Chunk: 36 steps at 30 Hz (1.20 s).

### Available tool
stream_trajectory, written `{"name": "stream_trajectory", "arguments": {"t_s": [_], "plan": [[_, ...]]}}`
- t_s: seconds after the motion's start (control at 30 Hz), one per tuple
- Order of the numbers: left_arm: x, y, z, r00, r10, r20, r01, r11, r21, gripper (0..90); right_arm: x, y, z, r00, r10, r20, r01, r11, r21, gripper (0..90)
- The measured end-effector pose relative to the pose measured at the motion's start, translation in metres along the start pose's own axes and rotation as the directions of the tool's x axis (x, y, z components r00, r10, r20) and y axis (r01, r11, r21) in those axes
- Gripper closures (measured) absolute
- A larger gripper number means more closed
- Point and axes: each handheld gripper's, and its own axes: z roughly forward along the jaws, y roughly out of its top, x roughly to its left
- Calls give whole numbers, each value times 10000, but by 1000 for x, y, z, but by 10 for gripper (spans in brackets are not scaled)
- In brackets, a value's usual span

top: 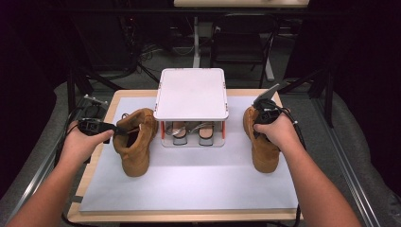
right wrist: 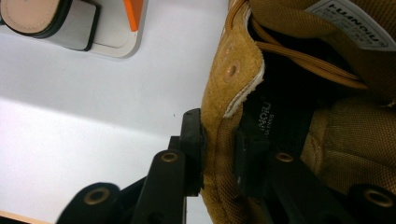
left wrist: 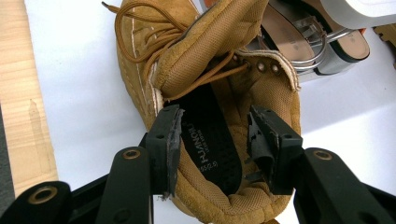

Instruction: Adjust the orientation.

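Toe of the left tan suede lace-up boot cut off above the jaws. Left gripper spread, one jaw outside the padded collar, one inside, not pinching. Right gripper clenched on the right tan suede boot's stitched collar wall. White mat beneath, over a pale wooden table.
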Motion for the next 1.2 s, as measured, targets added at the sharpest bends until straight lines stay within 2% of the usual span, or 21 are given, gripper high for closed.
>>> {"name": "stream_trajectory", "arguments": {"t_s": [0.07,0.1,0.13,0.17,0.23,0.27,0.33,0.37,0.43,0.47,0.53,0.57,0.63,0.67,0.8,0.83,1.0,1.2], "plan": [[0,0,0,10000,-12,7,12,10000,5,548,1,0,0,10000,69,-27,-69,10000,-71,776],[0,0,0,10000,-24,37,24,10000,6,548,4,-1,1,9998,179,-61,-181,9994,-309,783],[1,0,0,10000,-61,61,61,10000,9,548,7,0,0,10000,-9,11,9,9998,-207,790],[1,0,0,10000,-61,61,61,10000,9,548,9,0,0,9999,112,-88,-115,9994,-330,792],[1,0,0,10000,-55,60,55,10000,9,548,11,1,-1,9998,-40,-202,35,9997,-256,793],[1,0,0,10000,-23,50,23,10000,8,548,19,2,-3,9990,-366,-270,362,9993,-129,794],[1,0,0,10000,-17,57,17,10000,3,548,23,2,-2,9987,-437,-277,432,9988,-216,794],[1,0,0,10000,-54,78,54,10000,-5,548,32,1,0,9970,-771,-114,770,9970,-87,795],[1,0,0,10000,-17,67,17,10000,-5,548,36,0,1,9964,-844,-35,844,9963,-133,795],[1,0,0,10000,3,62,-3,10000,-6,548,38,0,1,9941,-1083,36,1082,9941,39,795],[1,0,0,10000,7,72,-7,10000,-8,548,43,-3,3,9936,-1128,-65,1128,9936,-83,795],[1,0,0,10000,-9,80,9,10000,-5,548,43,-3,1,9909,-1343,-76,1344,9909,102,795],[1,0,0,9999,-60,92,60,10000,-10,548,45,-5,2,9922,-1244,-98,1243,9922,-69,795],[1,0,0,10000,-37,82,37,10000,-10,548,49,-7,1,9888,-1489,-73,1489,9888,14,796],[0,0,0,10000,-17,34,17,10000,-1,547,50,-11,1,9847,-1741,-90,1742,9846,154,796],[0,0,0,10000,-12,21,12,10000,7,547,51,-13,2,9864,-1638,-124,1638,9865,9,796],[0,0,0,10000,-14,22,14,10000,11,547,49,-18,0,9820,-1872,-259,1876,9822,132,795],[-1,-1,1,10000,34,32,-34,10000,34,547,47,-20,0,9828,-1795,-434,1798,9837,37,774]]}}
